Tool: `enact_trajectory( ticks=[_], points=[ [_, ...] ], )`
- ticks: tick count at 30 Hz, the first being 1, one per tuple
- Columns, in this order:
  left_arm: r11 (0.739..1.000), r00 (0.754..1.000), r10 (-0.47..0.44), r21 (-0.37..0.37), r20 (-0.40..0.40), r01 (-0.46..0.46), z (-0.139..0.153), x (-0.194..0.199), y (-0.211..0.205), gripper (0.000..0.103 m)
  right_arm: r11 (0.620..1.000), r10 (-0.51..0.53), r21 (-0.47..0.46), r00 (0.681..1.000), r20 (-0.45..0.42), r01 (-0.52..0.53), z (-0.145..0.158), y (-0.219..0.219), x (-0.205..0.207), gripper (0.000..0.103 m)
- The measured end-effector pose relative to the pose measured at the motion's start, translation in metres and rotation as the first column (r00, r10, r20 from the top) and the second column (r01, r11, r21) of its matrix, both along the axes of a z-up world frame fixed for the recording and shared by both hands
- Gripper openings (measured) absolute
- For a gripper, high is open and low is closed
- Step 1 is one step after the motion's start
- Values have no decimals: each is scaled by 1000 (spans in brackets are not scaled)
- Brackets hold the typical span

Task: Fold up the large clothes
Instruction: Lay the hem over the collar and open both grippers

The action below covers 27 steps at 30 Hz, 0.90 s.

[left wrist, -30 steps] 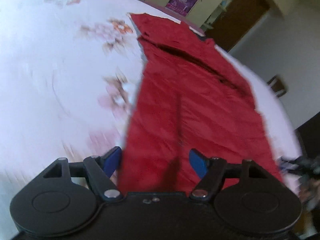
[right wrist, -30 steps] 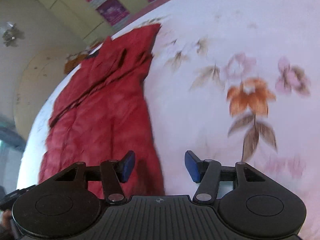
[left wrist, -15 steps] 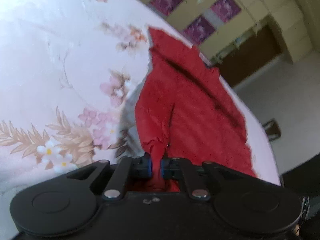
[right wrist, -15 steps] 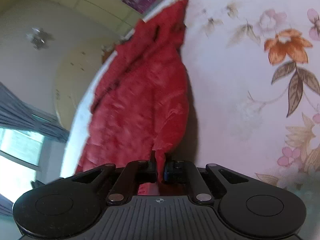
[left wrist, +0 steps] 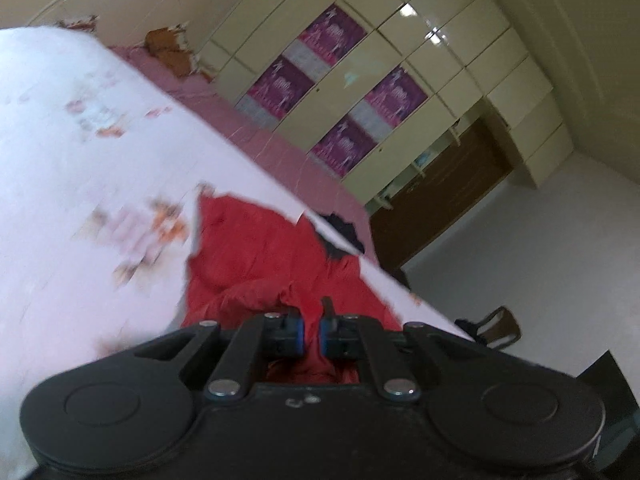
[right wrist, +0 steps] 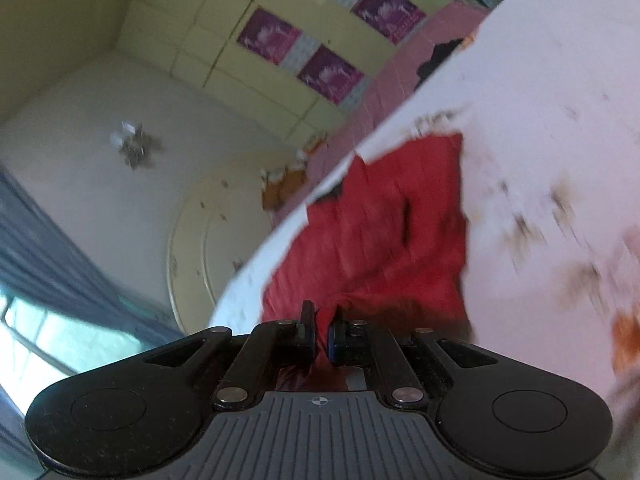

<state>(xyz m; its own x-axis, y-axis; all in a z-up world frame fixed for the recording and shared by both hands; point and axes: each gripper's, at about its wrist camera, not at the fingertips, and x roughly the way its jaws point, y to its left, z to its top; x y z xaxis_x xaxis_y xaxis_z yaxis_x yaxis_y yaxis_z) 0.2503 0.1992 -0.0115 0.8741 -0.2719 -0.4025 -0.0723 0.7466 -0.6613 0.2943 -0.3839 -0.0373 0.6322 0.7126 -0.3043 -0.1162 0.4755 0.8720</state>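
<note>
Left gripper (left wrist: 311,334): clamped on the near hem of the red garment (left wrist: 256,256).
Right gripper (right wrist: 321,338): clamped on the same hem (opposite corner).
Garment position: on the floral bedsheet (left wrist: 60,184), long axis running straight ahead from both grippers, neither nearer.

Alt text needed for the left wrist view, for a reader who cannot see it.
The left gripper is shut on a bunched edge of a red garment, which lies on a floral white bedsheet. Behind the bed stand cream wardrobe doors with purple posters.
</note>
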Motion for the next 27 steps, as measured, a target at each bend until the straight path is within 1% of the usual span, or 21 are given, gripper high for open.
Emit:
enact_trajectory(
  ticks=[4, 8, 11, 13, 15, 16, 17, 18, 19, 20, 21, 22, 23, 24, 26, 27],
  points=[
    [999, 1000, -12, 40, -1, 12, 10, 57, 3, 7, 999, -26, 46, 1000, -4, 26, 9, 4, 53, 5],
    [998, 1000, -22, 54, -15, 23, 12, 126, 11, 6, 996, -60, 70, 998, -28, 61, 7, 13, 116, 5],
    [997, 999, -36, 66, -39, 39, 1, 183, 20, 6, 991, -75, 109, 995, -72, 82, -6, 14, 164, 5],
    [996, 997, -49, 71, -55, 53, -12, 218, 26, 8, 989, -91, 108, 990, -111, 103, -19, 18, 197, 5],
    [995, 997, -54, 87, -53, 59, -27, 249, 31, 17, 984, -116, 120, 983, -141, 133, -34, 20, 226, 6],
    [995, 997, -50, 85, -56, 55, -36, 265, 34, 36, 982, -134, 112, 978, -159, 153, -42, 20, 237, 31],
    [996, 997, -29, 85, -70, 35, -43, 278, 37, 73, 976, -180, 90, 967, -180, 199, -50, 18, 247, 62],
    [995, 997, 15, 101, -79, -7, -50, 286, 40, 90, 964, -252, 50, 954, -162, 263, -54, 17, 249, 103],
    [990, 996, 64, 131, -70, -54, -56, 289, 42, 100, 958, -283, 16, 952, -114, 287, -55, 16, 250, 102],
    [987, 995, 76, 149, -67, -65, -62, 293, 44, 97, 963, -268, -18, 957, -107, 267, -60, 17, 256, 102],
    [989, 994, 55, 142, -92, -41, -70, 299, 48, 94, 967, -254, -55, 959, -127, 249, -66, 18, 260, 102],
    [992, 991, 33, 128, -127, -16, -80, 305, 51, 88, 969, -237, -96, 963, -126, 226, -71, 22, 263, 97],
    [992, 988, 21, 127, -150, -1, -88, 308, 53, 86, 968, -213, -160, 970, -115, 194, -76, 27, 266, 93],
    [990, 985, 11, 142, -172, 14, -96, 310, 54, 84, 961, -195, -220, 973, -121, 165, -80, 33, 269, 89],
    [985, 978, -7, 170, -209, 43, -108, 313, 53, 74, 941, -147, -325, 979, -139, 95, -92, 48, 275, 80],
    [983, 973, -23, 174, -228, 64, -114, 315, 51, 71, 926, -129, -371, 981, -144, 67, -97, 57, 280, 75]
  ],
)
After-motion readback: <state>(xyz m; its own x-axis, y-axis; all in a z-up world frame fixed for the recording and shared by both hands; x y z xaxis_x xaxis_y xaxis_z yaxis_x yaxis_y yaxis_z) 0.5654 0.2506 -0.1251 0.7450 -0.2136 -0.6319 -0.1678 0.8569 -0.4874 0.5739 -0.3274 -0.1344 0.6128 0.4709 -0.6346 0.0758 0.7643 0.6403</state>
